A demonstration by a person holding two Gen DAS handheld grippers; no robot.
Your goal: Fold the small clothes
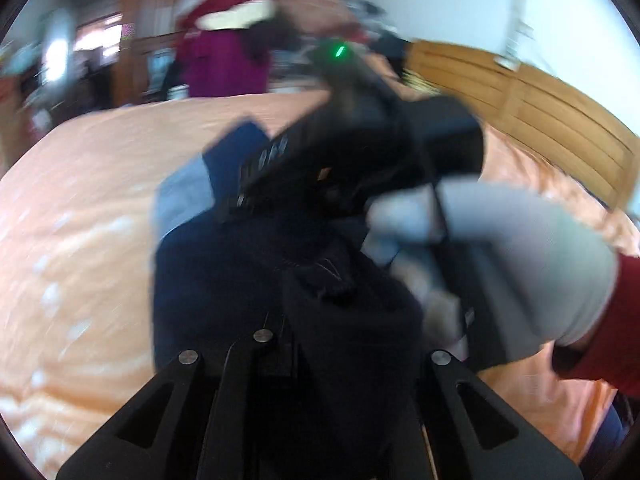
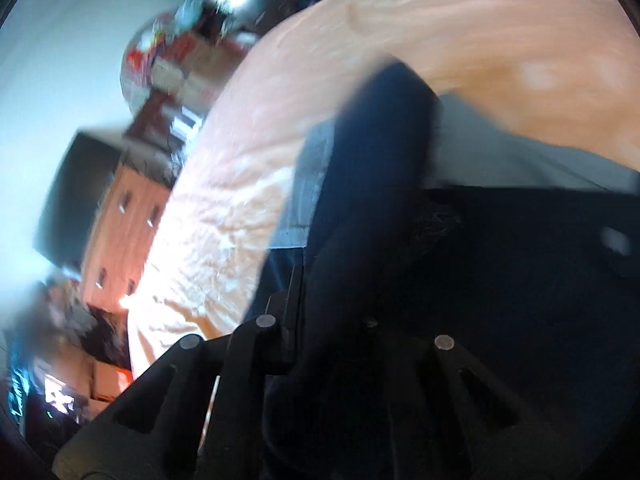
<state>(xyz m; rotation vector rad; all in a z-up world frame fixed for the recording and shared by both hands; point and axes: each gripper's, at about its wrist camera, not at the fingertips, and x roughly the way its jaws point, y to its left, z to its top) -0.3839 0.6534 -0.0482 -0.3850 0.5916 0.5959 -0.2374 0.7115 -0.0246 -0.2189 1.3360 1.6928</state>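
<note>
Dark navy garment with grey band, bunched and lifted above the orange-covered bed, clamped by left tool, likewise gripped by right tool, gloved hand alongside.

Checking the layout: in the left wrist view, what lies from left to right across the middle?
Orange bedspread → navy garment → right gripper → gloved hand → red sleeve.

Both fisheye views are bright with daylight yet smeared by motion blur, edges bowed and vignetted black, the white wall washed out, the bed glaring pale, the dark cloth nearly featureless.
</note>
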